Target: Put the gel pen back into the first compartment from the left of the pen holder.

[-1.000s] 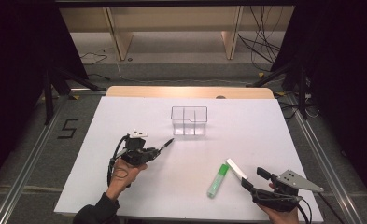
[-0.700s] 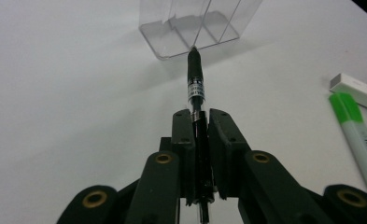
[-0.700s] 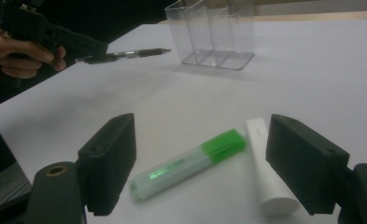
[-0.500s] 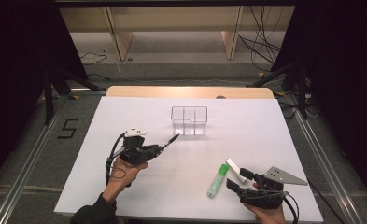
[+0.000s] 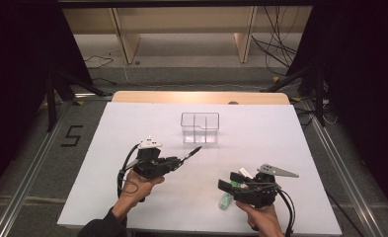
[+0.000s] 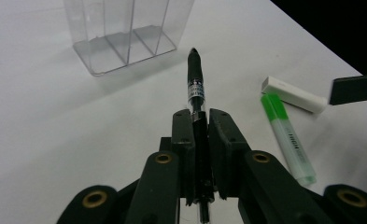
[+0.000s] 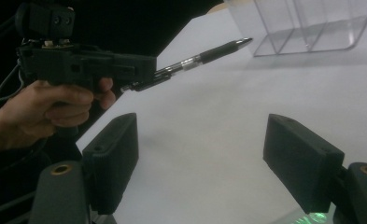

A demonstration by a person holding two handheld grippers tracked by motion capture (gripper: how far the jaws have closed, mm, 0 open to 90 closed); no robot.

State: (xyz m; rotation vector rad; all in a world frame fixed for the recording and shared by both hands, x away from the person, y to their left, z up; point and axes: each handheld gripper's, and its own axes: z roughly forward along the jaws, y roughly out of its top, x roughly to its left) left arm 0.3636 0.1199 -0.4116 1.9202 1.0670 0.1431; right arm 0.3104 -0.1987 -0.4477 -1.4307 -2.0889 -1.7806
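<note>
our left gripper (image 6: 201,140) clamps a pen (image 6: 195,79), its tip near the clear box (image 6: 125,32). our right gripper's (image 7: 202,154) jaws stand apart, seemingly empty, over a green marker (image 5: 227,197).

Black 2-jaw grippers (image 5: 233,183), brass-ringed pivots, trailing black cables, dark sleeve (image 5: 100,228).

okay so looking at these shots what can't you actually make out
- Highlighter: high view, the right gripper covers most of it.
- Eraser: left gripper view, one end hidden behind the right gripper's jaw.
- Pen: its label print is too small to read; its rear sits hidden between the left gripper jaws.
</note>
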